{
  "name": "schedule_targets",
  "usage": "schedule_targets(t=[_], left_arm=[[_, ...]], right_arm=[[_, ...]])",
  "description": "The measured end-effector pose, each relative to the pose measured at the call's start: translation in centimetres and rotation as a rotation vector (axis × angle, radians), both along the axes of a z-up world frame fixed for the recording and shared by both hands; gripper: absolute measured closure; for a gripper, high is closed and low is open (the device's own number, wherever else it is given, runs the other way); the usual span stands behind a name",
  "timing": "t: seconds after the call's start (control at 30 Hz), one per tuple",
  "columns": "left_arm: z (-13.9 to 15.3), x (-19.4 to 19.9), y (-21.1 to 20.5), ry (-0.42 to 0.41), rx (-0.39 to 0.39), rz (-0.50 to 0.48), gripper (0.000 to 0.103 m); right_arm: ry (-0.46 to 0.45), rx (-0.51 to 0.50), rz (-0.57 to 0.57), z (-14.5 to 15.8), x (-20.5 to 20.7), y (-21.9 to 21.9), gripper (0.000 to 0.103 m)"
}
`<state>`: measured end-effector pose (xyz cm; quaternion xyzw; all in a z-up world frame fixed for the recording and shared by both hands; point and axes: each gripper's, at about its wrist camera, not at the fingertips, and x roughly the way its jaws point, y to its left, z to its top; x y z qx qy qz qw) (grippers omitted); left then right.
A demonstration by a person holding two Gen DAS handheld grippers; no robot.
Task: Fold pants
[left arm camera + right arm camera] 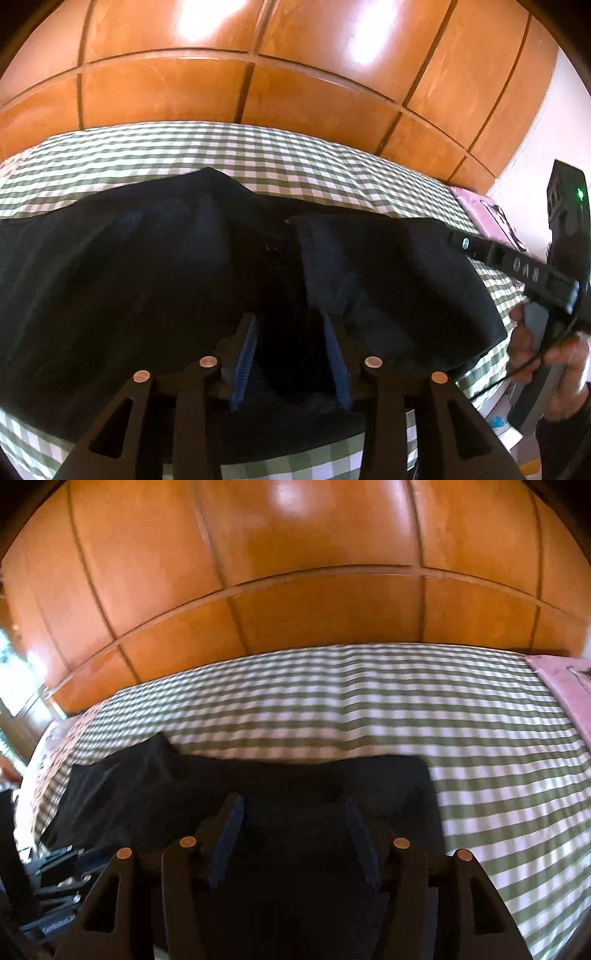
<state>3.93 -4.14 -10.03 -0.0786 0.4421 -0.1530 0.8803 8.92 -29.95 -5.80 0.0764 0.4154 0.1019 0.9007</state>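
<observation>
Pants (155,280), dark, lie spread over the checked bed (295,155) in the left wrist view; left claw (291,321) at six o'clock hovers parted over the cloth, gripping nothing, and the right hand (554,354) sits at three o'clock. Right wrist view: right claw (291,805) stands apart above the pants, wooden wardrobe (295,590) at twelve

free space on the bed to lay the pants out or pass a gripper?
Free: checked sheet between the dark pants and the wooden panels, and right of the pants up to the pink cloth. Crowded: the near edge, where both grippers hover over the pants.
</observation>
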Motion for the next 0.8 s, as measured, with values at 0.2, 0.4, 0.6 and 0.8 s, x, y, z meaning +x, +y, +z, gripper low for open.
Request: schedule_targets(t=[0.2,0.4,0.6,0.8], left_arm=[[0.9,-1.6,3.2,-0.025,0.006,0.083,0.063],[0.8,-3.4,10.3,0.014,-0.057,0.268,0.062],[-0.2,-6.7,19.9,0.071,-0.233,0.521,0.061],[-3.1,-10.8,27.6,0.083,-0.51,0.752,0.057]], right_arm=[[0.02,0.04,0.104,-0.8,-2.0,4.2,0.045],[0.046,0.018,0.238,-2.5,-3.2,8.8,0.046],[0.046,-0.048,0.3,-4.0,-3.3,11.7,0.061],[0.026,-0.06,0.287,-4.4,-3.7,11.8,0.061]])
